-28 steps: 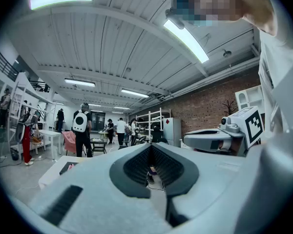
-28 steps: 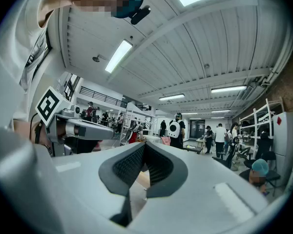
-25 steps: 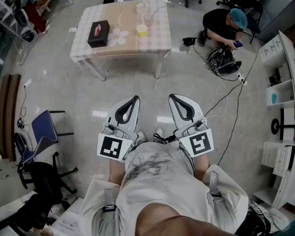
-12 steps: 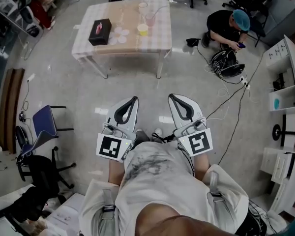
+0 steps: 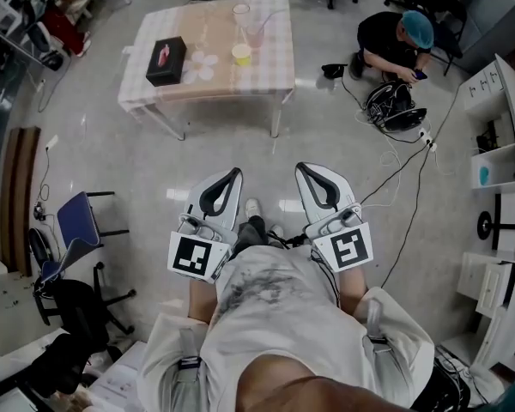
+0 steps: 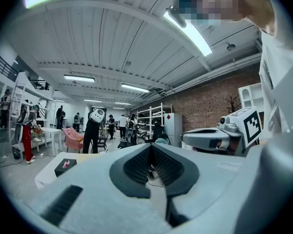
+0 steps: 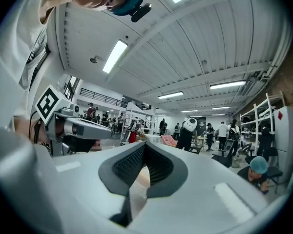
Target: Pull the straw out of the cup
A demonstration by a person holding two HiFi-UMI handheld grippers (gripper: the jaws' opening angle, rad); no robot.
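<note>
Person's shoe (image 5: 252,206) stepped forward, dark trouser leg (image 5: 251,230) now showing

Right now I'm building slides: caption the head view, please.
Left gripper and right gripper, both shut and empty, point toward the table bearing the pink cup.

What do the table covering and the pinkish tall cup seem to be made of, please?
The table covering looks like matte checked cloth or vinyl: it drapes over the edges. The pinkish tall cup looks translucent, so plastic or glass; too distant to tell.
</note>
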